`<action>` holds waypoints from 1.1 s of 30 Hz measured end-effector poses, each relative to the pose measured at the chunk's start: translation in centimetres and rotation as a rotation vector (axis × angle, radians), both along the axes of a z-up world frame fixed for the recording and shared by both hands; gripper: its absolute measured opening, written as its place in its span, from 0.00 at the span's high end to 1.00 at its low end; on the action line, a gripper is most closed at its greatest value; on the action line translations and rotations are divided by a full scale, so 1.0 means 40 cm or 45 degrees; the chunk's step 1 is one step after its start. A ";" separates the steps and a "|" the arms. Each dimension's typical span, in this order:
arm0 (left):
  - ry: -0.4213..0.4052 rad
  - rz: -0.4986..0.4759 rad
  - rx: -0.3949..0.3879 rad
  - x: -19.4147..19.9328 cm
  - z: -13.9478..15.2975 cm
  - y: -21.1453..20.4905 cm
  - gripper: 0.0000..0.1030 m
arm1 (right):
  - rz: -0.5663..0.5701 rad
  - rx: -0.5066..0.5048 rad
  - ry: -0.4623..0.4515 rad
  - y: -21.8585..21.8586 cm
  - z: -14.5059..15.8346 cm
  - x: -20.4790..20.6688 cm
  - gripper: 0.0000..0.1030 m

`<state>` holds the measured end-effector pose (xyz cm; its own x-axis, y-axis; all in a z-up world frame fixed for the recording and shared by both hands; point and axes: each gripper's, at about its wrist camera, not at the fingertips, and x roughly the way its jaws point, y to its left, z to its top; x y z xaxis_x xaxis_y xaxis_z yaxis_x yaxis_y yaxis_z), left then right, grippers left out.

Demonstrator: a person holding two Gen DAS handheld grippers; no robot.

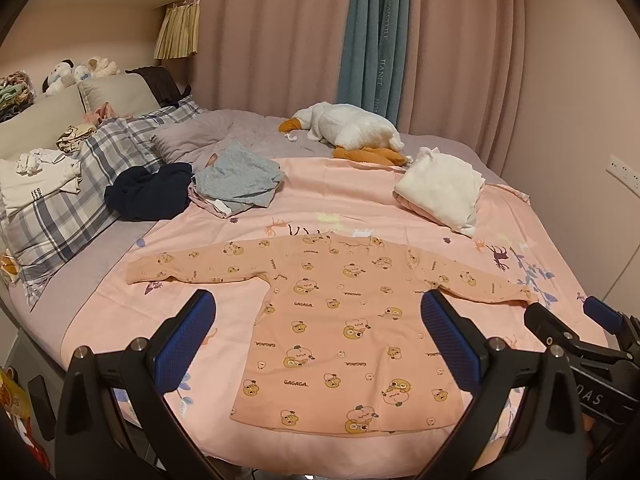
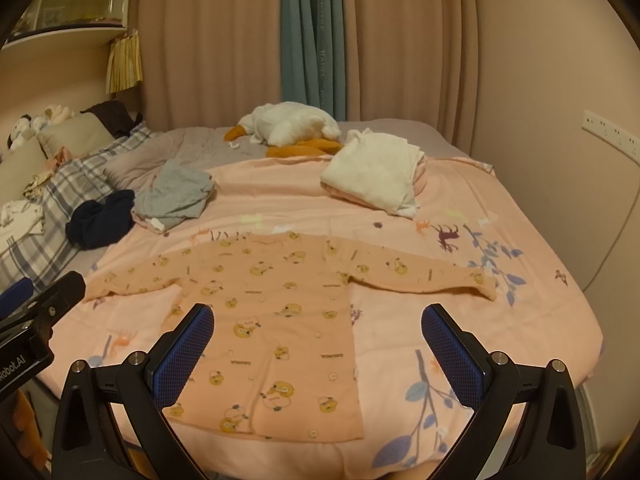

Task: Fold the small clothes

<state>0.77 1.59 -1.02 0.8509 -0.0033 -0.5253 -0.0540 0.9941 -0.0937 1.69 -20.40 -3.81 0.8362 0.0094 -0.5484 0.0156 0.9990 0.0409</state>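
Observation:
A small peach long-sleeved shirt point(image 1: 340, 320) with a yellow cartoon print lies flat on the pink bedspread point(image 1: 340, 196), both sleeves spread out, hem toward me. It also shows in the right wrist view point(image 2: 276, 320). My left gripper point(image 1: 318, 320) is open and empty, held above the shirt's lower half. My right gripper point(image 2: 318, 332) is open and empty, above the shirt's right side and the bedspread point(image 2: 460, 320). Each gripper's body shows at the edge of the other's view, right one point(image 1: 580, 336), left one point(image 2: 36, 316).
Behind the shirt lie a grey garment point(image 1: 240, 176), a dark navy garment point(image 1: 150, 190) and a folded white garment point(image 1: 440, 188). A white plush goose point(image 1: 348, 128) lies at the far side. Plaid pillows point(image 1: 80, 184) with more clothes are at left. Curtains hang behind the bed.

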 end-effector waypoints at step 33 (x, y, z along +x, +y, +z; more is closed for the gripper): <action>0.031 -0.019 0.008 0.009 -0.017 -0.010 0.00 | 0.005 -0.001 0.023 0.002 -0.015 0.006 0.00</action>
